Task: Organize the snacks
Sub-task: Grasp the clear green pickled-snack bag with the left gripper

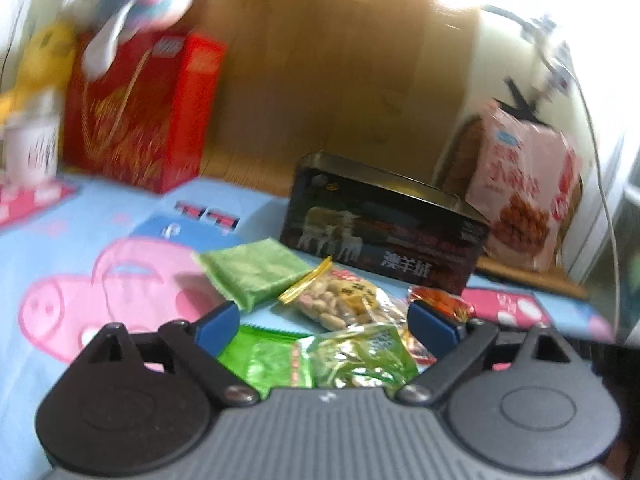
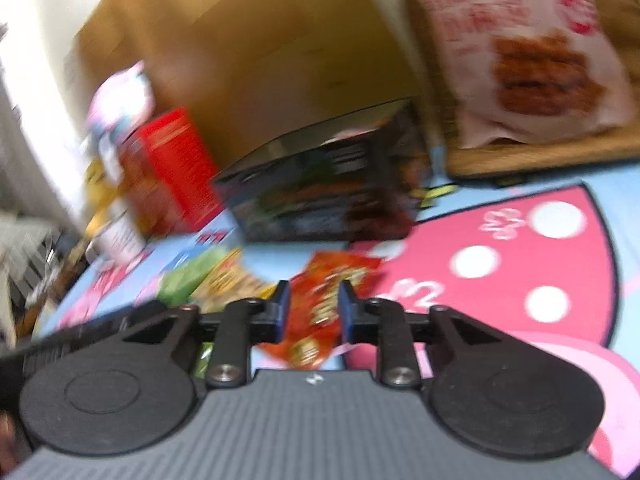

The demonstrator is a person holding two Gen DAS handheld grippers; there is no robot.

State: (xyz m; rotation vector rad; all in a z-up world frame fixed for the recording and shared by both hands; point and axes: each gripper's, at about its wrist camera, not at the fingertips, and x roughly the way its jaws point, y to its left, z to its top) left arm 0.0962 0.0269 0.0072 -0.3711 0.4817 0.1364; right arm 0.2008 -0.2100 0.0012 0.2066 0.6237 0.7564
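Big cartoon-print cloth (image 1: 80,240) under everything, and my landmark is the dark tin box (image 1: 384,232) sitting open-topped at the back of it. Behind the box to its right leans the pink snack bag (image 1: 528,196); far off to its left, the red carton (image 1: 140,120). In front of the box lies the loose pile: green packet (image 1: 256,272), peanut pack (image 1: 344,300). My left hand-held gripper (image 1: 324,320) hangs wide over that pile, gripping nothing. My right hand-held gripper (image 2: 312,312) is drawn narrow around the orange snack packet (image 2: 328,300), just in front of the box. I reckon this is the pickup; next comes lifting it cleanly into the box.
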